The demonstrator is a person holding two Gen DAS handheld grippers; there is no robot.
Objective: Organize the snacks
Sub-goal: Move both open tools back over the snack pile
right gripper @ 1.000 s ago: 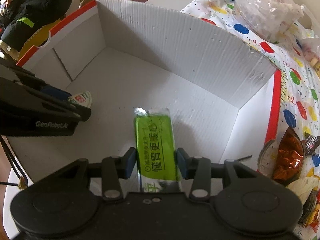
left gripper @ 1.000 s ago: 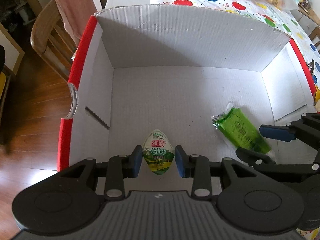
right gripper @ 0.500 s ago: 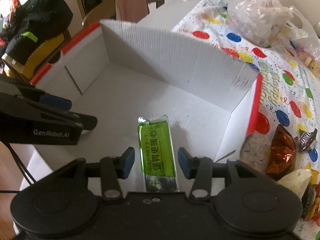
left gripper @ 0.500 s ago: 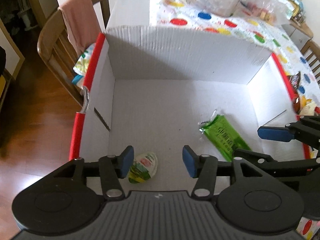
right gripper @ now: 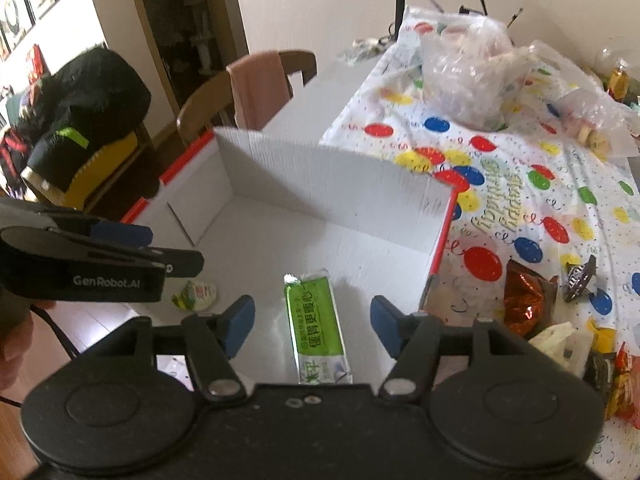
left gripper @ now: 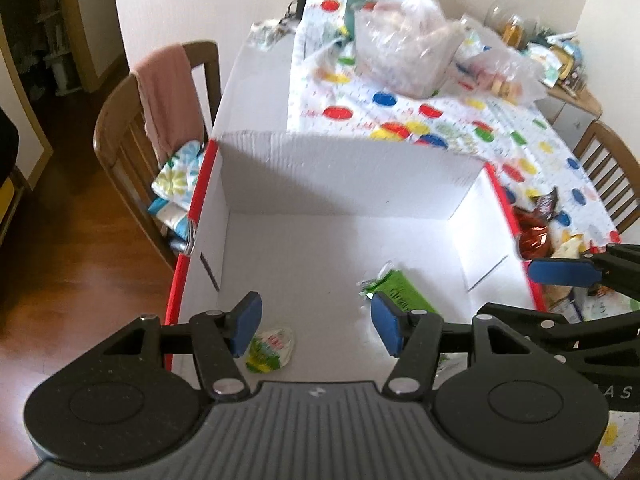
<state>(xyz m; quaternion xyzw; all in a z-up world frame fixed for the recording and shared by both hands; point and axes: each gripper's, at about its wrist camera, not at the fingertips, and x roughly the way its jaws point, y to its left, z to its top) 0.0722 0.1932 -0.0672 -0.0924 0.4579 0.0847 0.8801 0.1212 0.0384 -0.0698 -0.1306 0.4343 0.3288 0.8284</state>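
Since a second ago both grippers have let go and lifted: left gripper (left gripper: 316,330) and right gripper (right gripper: 312,326), blue-padded jaws opening, nothing between them. On the floor of the white corrugated cardboard box with red outer walls (left gripper: 348,168), near its front edge: small oval white-and-green snack pouch (left gripper: 272,349), flat; beside it, long bright-green foil snack bar (right gripper: 318,330). Remaining floor bare back to the far wall; beyond it, the balloon-print tablecloth (right gripper: 520,200).

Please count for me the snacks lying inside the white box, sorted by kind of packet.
Long green packet: 1
Small white-and-green rounded packet: 1
Total inside the white box: 2
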